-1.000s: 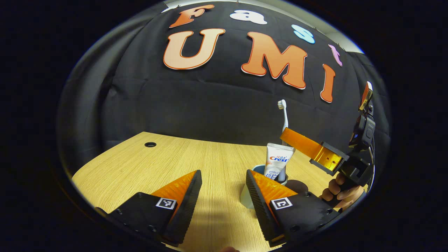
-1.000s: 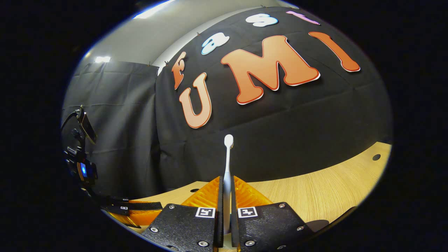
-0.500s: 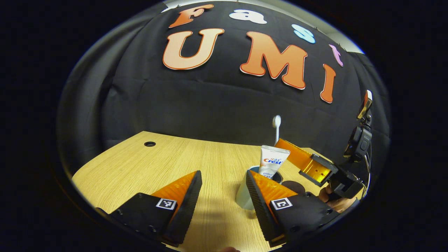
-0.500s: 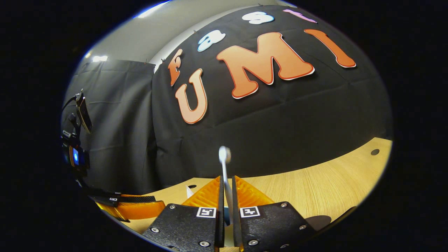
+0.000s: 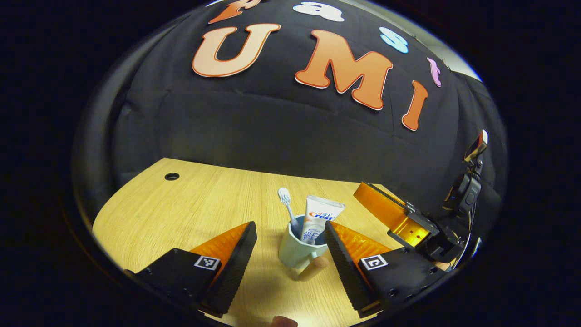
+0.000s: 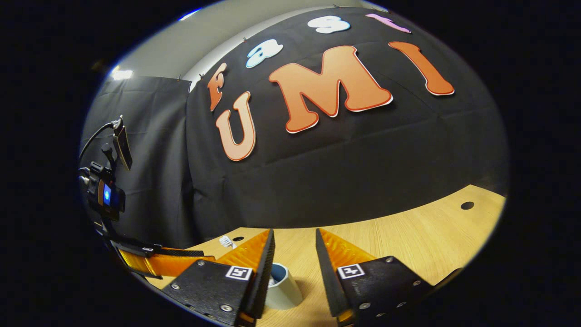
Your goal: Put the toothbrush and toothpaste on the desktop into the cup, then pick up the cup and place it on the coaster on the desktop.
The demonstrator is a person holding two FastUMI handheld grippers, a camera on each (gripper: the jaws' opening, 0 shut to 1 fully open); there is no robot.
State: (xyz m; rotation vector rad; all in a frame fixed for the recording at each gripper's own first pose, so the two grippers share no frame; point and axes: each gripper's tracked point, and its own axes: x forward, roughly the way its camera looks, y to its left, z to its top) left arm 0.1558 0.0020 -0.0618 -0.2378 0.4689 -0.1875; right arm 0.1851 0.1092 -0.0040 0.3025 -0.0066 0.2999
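Right gripper view is showing the right tongs (image 6: 292,261) now parted, toothbrush (image 5: 287,205) released beside toothpaste (image 5: 317,218) in the cup (image 5: 297,247); left tongs (image 5: 290,254) are gaping; cup-lifting is coming next.

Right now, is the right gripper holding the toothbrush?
No, the right gripper has its jaws apart and empty, and the toothbrush stands in the cup.
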